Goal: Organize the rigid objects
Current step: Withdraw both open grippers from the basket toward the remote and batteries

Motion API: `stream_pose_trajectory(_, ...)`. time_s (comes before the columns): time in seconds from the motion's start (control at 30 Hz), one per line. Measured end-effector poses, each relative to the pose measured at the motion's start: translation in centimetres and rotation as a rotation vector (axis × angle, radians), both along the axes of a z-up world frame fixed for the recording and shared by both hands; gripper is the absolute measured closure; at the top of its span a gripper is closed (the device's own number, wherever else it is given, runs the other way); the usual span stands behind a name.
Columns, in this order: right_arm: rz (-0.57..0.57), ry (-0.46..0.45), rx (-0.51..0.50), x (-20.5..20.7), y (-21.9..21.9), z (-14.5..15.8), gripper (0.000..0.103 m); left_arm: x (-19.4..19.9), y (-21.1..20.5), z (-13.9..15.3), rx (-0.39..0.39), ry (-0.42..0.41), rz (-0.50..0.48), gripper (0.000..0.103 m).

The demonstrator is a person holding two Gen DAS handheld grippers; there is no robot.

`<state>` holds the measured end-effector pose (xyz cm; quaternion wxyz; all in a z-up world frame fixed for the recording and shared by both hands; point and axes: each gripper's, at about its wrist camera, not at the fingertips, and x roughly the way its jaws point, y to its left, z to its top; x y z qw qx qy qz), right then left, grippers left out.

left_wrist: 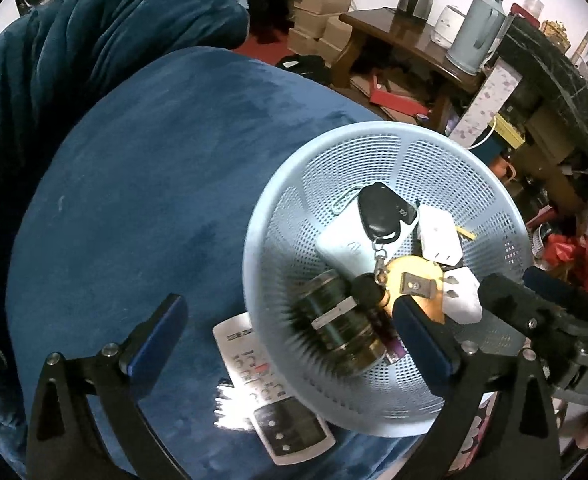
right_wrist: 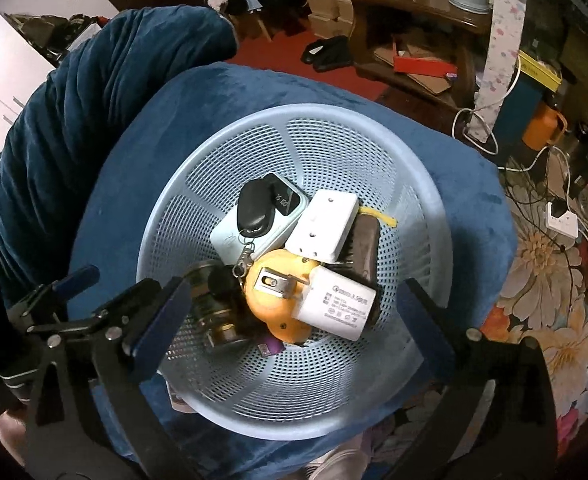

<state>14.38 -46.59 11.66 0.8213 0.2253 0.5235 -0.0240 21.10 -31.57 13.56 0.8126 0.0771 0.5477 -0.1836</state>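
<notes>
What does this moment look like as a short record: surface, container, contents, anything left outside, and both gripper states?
surface: blue cushion
container: light blue mesh basket, sitting on the cushion
contents: car key fob, power bank, white power strip, white charger, orange round item, dark metallic cylinder
outside basket: white remote, partly under the basket rim
left gripper: open, empty
right gripper: open, empty, over the basket

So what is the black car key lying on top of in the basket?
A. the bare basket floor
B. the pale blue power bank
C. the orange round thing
B: the black car key rests across the pale blue power bank, inside the blue basket.
</notes>
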Motion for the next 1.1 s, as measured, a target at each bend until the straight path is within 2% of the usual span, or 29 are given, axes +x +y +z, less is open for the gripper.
stream_pose_trajectory(0.57,0.025,0.000,-0.029,-0.8,3.3,1.2,0.000,-1.4,4.3,1.3,0.006,-0.004,0.047,0.001)
stream_pose_trajectory(0.73,0.051,-0.001,-0.061,-1.6,4.6,1.6,0.000,-1.9,6.6,0.8,-0.015,0.042,0.062,0.001)
stream_pose_trajectory(0.9,0.090,0.009,-0.035,-2.5,6.4,2.1,0.000,-2.9,9.0,0.1,-0.025,0.083,0.103,0.001)
stream_pose_trajectory(1.1,0.133,0.009,-0.008,-4.2,9.4,2.4,0.000,-5.3,12.0,-0.2,0.005,0.070,0.113,0.001)
